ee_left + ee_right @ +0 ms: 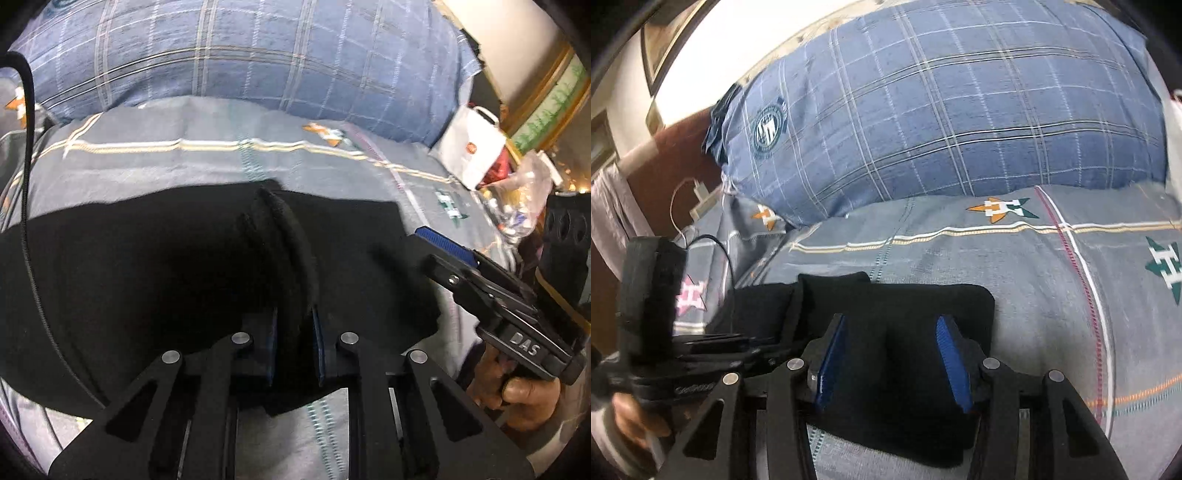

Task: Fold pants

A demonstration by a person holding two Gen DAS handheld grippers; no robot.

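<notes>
While left gripper (294,347) pinches pants (147,277), right gripper (892,363) gapes.

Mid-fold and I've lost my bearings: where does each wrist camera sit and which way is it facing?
Left wrist: sits on the left gripper, facing along its fingers toward the plaid pillow; the jaws are shut on a ridge of the black pants. The right gripper and the right hand show at right.
Right wrist: sits on the right gripper, jaws open over the pants, facing the same pillow. The left hand shows at left.
Shared: pants, pillow, patterned bedsheet.
</notes>
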